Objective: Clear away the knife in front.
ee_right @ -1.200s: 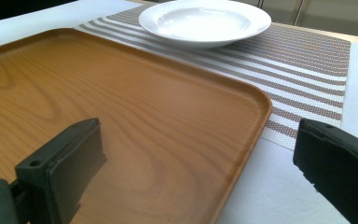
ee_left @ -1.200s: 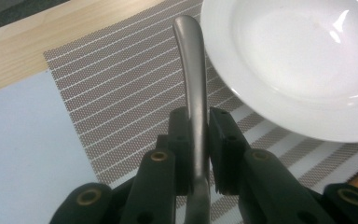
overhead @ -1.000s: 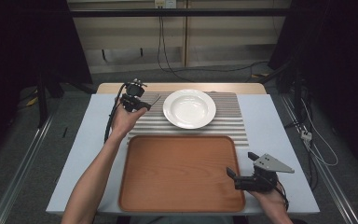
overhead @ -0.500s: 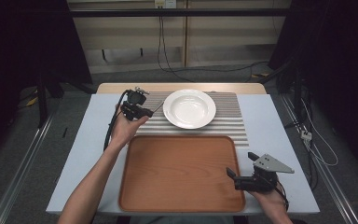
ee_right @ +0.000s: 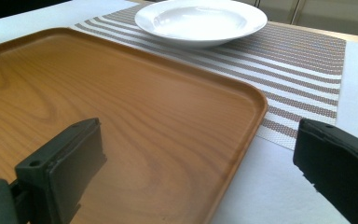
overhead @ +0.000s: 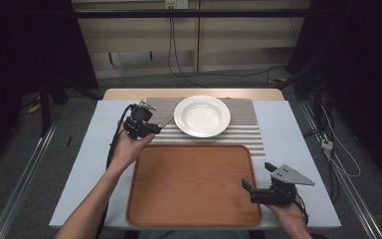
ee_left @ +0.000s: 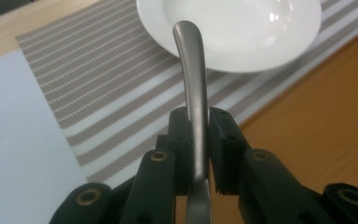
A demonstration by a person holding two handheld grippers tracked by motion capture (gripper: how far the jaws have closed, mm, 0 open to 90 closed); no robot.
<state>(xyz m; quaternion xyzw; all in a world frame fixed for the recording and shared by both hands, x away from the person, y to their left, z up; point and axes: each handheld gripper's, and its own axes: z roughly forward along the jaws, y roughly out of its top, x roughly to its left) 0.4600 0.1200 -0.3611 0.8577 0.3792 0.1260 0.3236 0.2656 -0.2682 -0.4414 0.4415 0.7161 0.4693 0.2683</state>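
nearest, at five o'clock, the right gripper rests with jaws wide apart over the corner of the flat brown wooden tray, holding nothing. out at ten o'clock, the left gripper is clamped on a slim brushed-metal utensil handle, lifted over the striped woven placemat. at twelve sits the round white plate. looks like a place-setting step; next calls for lowering the utensil beside the plate.

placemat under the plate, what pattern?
The placemat is woven, with brown-grey and white stripes; clearest in the left gripper view.
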